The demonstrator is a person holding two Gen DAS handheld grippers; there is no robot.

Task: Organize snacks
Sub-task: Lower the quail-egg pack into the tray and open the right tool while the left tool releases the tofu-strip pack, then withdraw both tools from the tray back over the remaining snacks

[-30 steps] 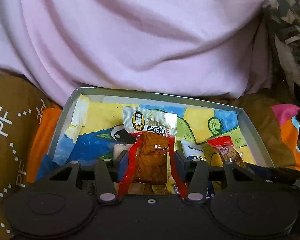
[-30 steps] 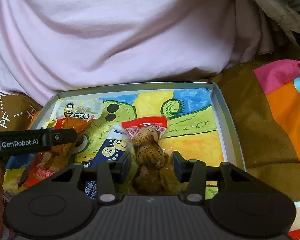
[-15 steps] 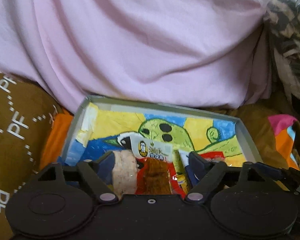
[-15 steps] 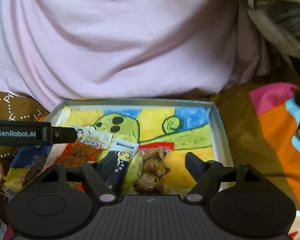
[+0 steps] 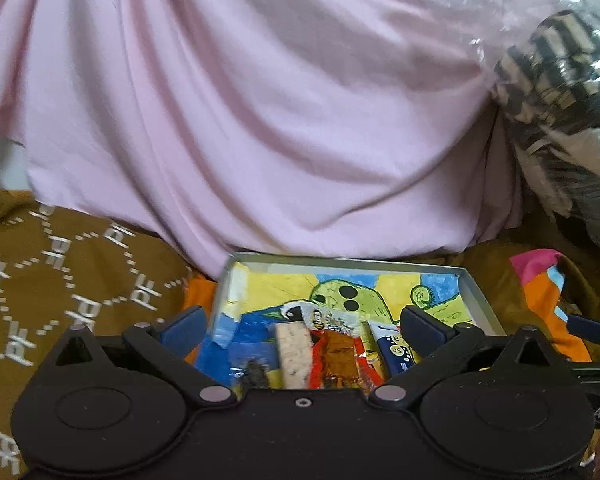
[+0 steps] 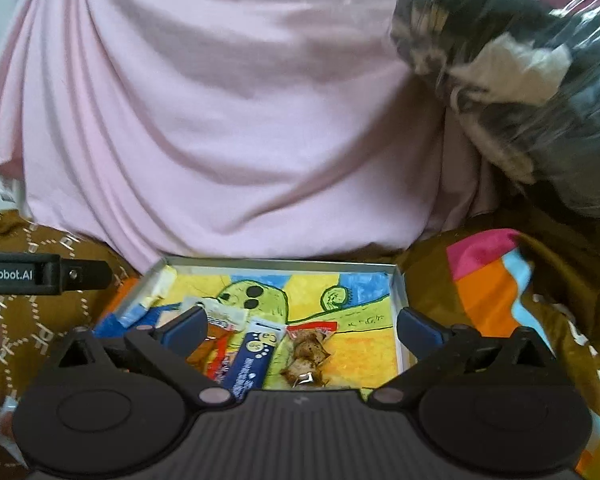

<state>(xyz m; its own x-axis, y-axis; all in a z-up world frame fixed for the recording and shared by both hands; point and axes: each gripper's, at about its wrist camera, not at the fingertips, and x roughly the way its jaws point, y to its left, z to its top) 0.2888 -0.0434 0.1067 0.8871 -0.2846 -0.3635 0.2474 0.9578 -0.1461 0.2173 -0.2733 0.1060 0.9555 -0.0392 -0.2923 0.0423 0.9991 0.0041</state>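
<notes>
Both tongs, left [image 5: 302, 326] and right [image 6: 300, 326], gape over the tray [image 6: 400, 300] holding perhaps four snack packets [image 6: 252, 360].

A home is being shown, most likely a bed or sofa. A soft surface is being covered by a brown patterned blanket [image 5: 80, 280] and a pink sheet [image 5: 260, 120], a bagged bundle of fabric [image 6: 520, 80] is being stored alongside, and a shallow box [image 6: 396, 280] is being lined with a child's crayon drawing [image 6: 300, 300].
</notes>
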